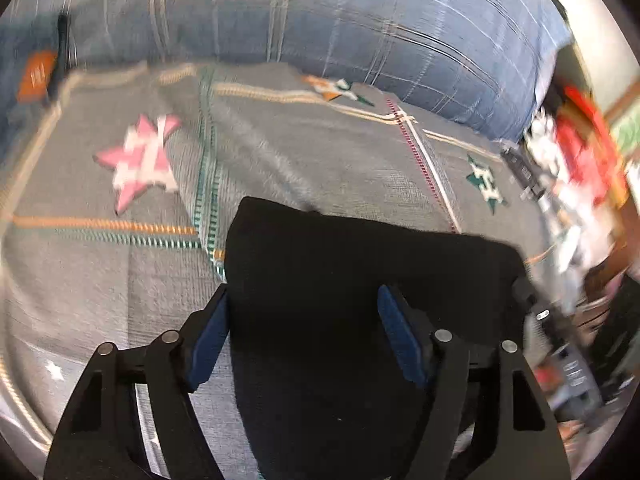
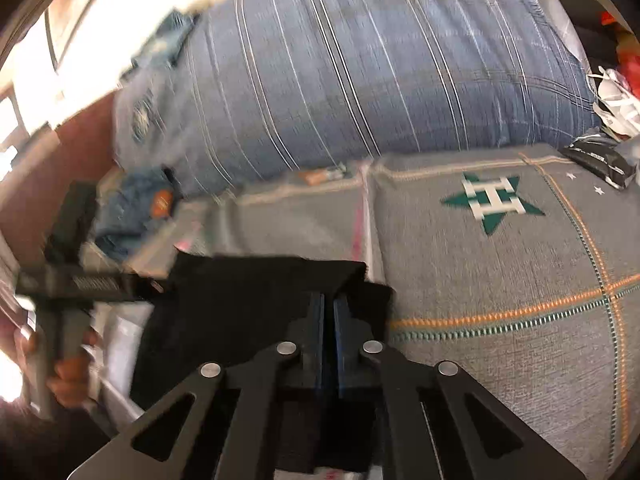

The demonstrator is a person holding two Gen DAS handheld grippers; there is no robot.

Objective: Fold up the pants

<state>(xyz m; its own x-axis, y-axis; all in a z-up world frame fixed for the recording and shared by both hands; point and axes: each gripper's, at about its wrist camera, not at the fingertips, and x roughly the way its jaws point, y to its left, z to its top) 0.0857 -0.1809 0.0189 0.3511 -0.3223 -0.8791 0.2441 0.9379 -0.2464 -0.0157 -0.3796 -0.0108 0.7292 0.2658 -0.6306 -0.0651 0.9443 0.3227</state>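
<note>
Right wrist: black folded pants

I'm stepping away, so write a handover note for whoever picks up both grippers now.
Left gripper: open, straddling the black pants, not pinching.
Right gripper: shut on the pants' edge near a corner.
Pants: a compact dark bundle on the grey star blanket, in front of the blue striped duvet.
Done: pants look partly folded.
Left: close the left gripper on the cloth, finish the fold, flatten.
</note>
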